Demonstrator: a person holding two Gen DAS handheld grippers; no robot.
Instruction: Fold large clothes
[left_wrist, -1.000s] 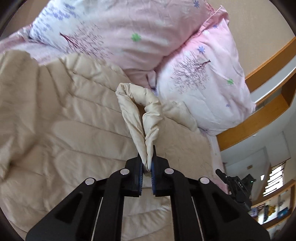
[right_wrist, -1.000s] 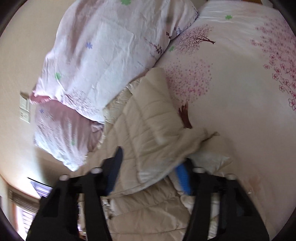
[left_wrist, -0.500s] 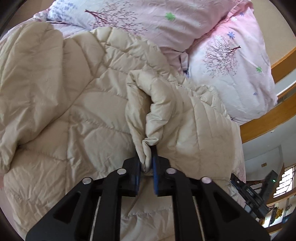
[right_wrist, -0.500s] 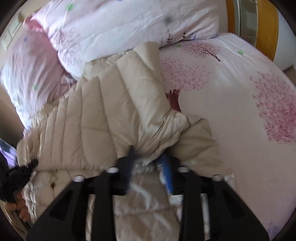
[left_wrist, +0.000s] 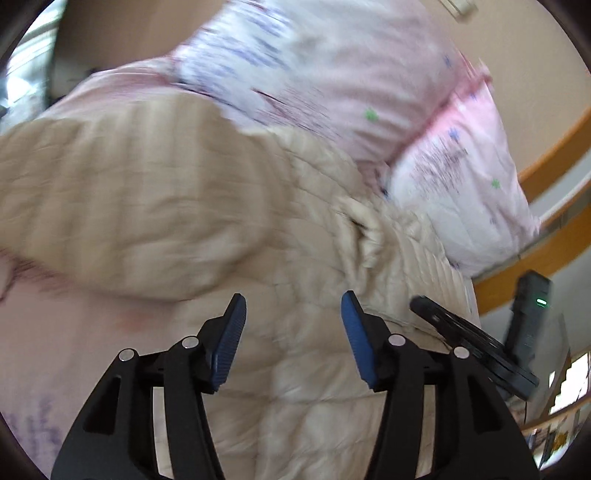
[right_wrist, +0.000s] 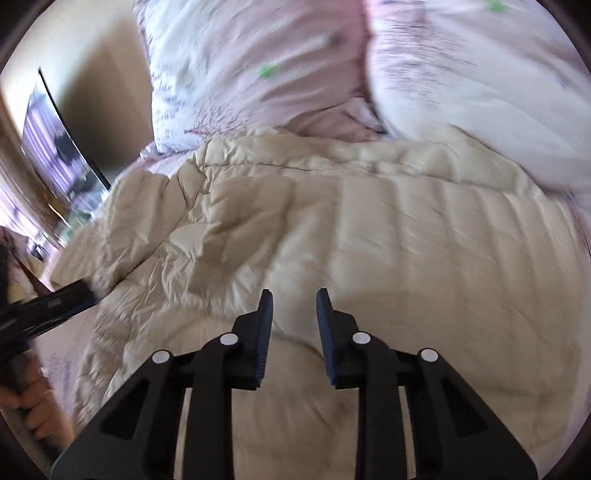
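A cream quilted puffer jacket (left_wrist: 155, 206) lies spread on the bed below the pillows, and it fills the right wrist view (right_wrist: 369, 236). My left gripper (left_wrist: 293, 310) is open and empty just above the jacket. My right gripper (right_wrist: 294, 306) is open with a narrower gap, empty, over the jacket's smooth middle. The other gripper's black body (left_wrist: 476, 350) shows at the right of the left wrist view. Both views are motion-blurred.
Two pink floral pillows (left_wrist: 332, 74) lie against the wall behind the jacket, also in the right wrist view (right_wrist: 295, 62). The pink floral bedsheet (left_wrist: 55, 350) shows at the left. A wooden headboard rail (left_wrist: 554, 155) runs at the right. A hand (right_wrist: 29, 402) holds the left gripper.
Both grippers have let go of the jacket folds they were pinching and have opened. The jacket now lies flat on the bed, and both cameras have swung towards the pillows.
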